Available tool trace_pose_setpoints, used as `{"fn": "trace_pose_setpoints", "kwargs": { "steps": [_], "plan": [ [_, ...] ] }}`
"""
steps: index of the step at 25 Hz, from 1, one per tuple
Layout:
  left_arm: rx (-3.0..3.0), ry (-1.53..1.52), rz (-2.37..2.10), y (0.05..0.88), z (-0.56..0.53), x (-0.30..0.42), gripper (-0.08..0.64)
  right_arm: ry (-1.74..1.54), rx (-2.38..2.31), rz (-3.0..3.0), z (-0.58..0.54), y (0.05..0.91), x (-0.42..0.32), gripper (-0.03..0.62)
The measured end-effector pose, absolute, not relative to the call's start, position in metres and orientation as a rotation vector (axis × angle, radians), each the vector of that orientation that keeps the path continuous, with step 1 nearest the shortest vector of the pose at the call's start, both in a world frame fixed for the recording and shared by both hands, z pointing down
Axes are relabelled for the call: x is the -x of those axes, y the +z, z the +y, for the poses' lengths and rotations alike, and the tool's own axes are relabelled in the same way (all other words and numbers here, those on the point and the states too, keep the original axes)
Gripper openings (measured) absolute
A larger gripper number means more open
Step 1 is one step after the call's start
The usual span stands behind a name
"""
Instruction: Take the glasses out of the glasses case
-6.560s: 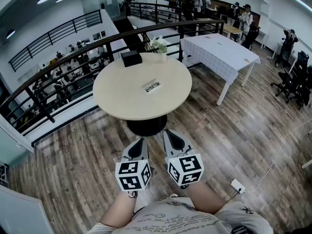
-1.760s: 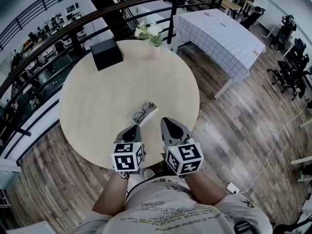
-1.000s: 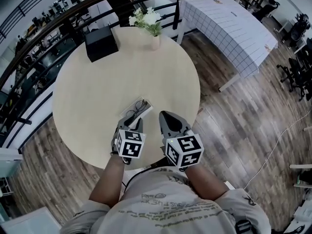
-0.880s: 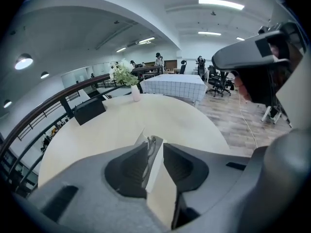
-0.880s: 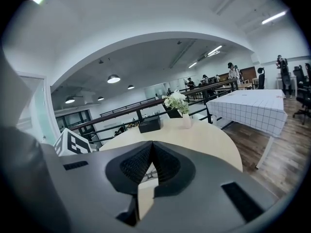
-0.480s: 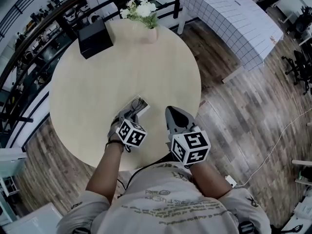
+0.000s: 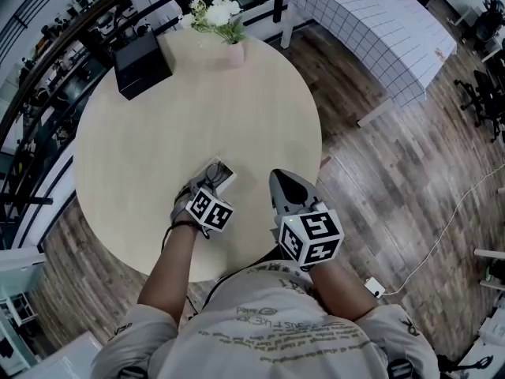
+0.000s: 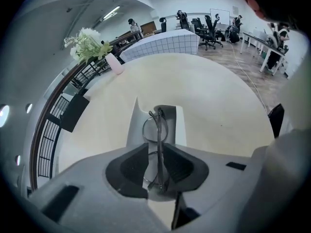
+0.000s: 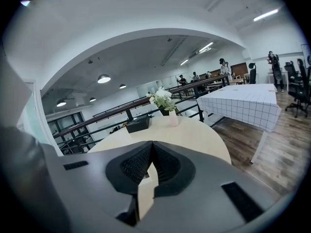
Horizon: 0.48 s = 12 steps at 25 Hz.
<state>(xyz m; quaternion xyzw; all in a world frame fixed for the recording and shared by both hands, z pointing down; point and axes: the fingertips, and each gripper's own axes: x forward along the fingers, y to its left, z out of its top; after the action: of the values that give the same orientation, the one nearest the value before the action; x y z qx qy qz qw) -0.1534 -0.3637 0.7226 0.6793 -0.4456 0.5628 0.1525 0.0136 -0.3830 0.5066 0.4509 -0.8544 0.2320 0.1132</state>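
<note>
The white glasses case (image 7: 220,170) lies open on the round beige table (image 7: 158,125), near its front edge. In the left gripper view the dark thin-rimmed glasses (image 8: 156,126) lie lengthwise in the case (image 8: 178,125) and run back between the jaws. My left gripper (image 8: 156,152) is down over the case with its jaws closed narrowly on the frame; in the head view it (image 7: 199,189) covers the case's near end. My right gripper (image 7: 279,178) hovers to the right, over the table's edge and apart from the case, shut on nothing (image 9: 152,145).
A black box (image 7: 140,63) and a vase of white flowers (image 7: 223,20) stand at the table's far side. A black railing (image 7: 71,30) runs behind. A checked-cloth table (image 7: 371,22) stands at the right, with wood floor (image 7: 379,172) between.
I have walked up to the table. In the last second my left gripper dropped onto the case and closed around the glasses; the right gripper stayed beside it.
</note>
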Motion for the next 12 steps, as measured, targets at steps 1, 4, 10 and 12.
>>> {"fn": "trace_pose_setpoints", "kwargs": {
  "steps": [1,4,10,12],
  "plan": [
    [-1.943,1.623,-1.266,0.725,-0.364,0.154,0.101,0.681,-1.32,-2.506,-0.384,0.507,-0.013,0.015],
    [-1.937,1.631,-1.254,0.73,-0.367,0.154,0.101,0.683,-1.309,-2.502,-0.387,0.509,-0.011,0.015],
    [-1.919,1.651,-1.236,0.736,-0.372,0.155,0.1,0.684,-1.298,-2.498,-0.392,0.51,-0.008,0.015],
    [-1.92,1.657,-1.226,0.738,-0.373,0.154,0.089,0.682,-1.297,-2.498,-0.393,0.51,-0.008,0.015]
  ]
}}
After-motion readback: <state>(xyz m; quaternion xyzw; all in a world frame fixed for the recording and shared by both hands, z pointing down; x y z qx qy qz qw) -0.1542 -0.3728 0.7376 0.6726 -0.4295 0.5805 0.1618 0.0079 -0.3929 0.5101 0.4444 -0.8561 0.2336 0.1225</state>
